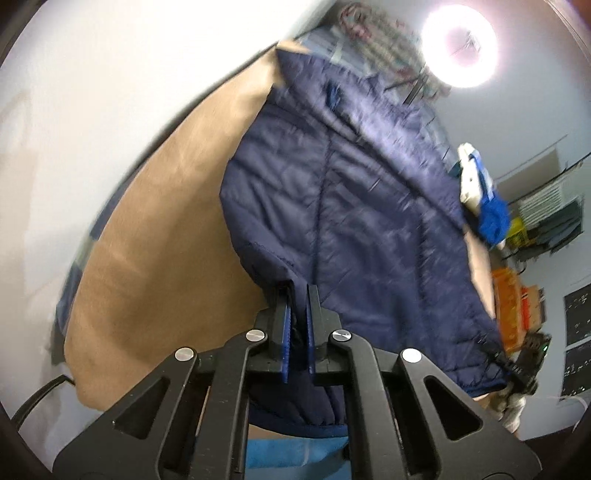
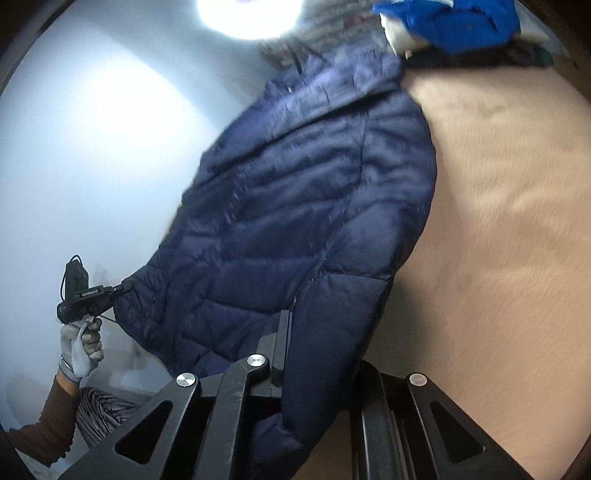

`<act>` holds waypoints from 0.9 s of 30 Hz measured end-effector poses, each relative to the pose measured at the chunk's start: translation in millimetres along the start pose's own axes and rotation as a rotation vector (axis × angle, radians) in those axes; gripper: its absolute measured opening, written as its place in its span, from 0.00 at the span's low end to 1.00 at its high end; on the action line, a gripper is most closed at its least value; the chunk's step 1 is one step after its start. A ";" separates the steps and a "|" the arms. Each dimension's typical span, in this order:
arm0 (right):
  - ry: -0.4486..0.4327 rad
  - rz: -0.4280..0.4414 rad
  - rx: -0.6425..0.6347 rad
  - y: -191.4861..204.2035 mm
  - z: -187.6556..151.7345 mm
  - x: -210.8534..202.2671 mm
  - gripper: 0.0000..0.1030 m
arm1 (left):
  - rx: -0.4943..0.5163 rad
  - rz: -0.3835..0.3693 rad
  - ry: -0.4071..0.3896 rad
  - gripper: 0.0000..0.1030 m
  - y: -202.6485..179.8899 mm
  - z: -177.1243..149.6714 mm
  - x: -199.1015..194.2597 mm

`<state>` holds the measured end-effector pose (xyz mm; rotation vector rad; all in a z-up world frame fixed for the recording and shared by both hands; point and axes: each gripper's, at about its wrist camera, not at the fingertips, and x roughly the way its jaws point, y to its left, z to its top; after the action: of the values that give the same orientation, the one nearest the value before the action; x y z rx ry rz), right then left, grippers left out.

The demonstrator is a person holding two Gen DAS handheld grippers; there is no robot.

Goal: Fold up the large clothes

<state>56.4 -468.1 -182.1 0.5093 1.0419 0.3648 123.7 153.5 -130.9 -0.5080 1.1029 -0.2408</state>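
Both tools are raised, tilted up toward the ceiling lamp. The left tool and right tool each pinch the hem of the navy quilted jacket, which hangs over the tan worktop. Writing on the left tool is unreadable.

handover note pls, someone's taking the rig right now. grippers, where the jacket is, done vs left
Left gripper: fingers shut on the hem edge of the navy quilted puffer jacket.
Right gripper: shut on the jacket's other bottom corner; the fabric covers one finger.
Jacket: held by both corners, partly lifted, the rest spread over the tan cloth-covered surface. The frames are motion-blurred, so it is probably mid-move.
Also there: a bright blue and white garment pile at the far edge, beyond the jacket's collar end.
Done: both corners gripped. No finished fold is visible.
Left: probably carry the hem toward the collar, lay it flat, release, then complete the remaining folds.
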 end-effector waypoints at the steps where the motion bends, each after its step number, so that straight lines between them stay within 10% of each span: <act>1: -0.015 -0.005 -0.004 0.9 2.9 -4.0 0.06 | -0.009 -0.019 -0.019 0.04 -2.7 4.5 -4.8; 27: -0.217 -0.097 -0.049 30.4 136.9 -50.8 0.04 | 0.155 -0.016 -0.262 0.03 -93.1 139.0 -12.3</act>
<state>152.7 -499.9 -72.8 0.4420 0.8416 0.2431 248.5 116.3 -25.2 -0.3967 0.8179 -0.2633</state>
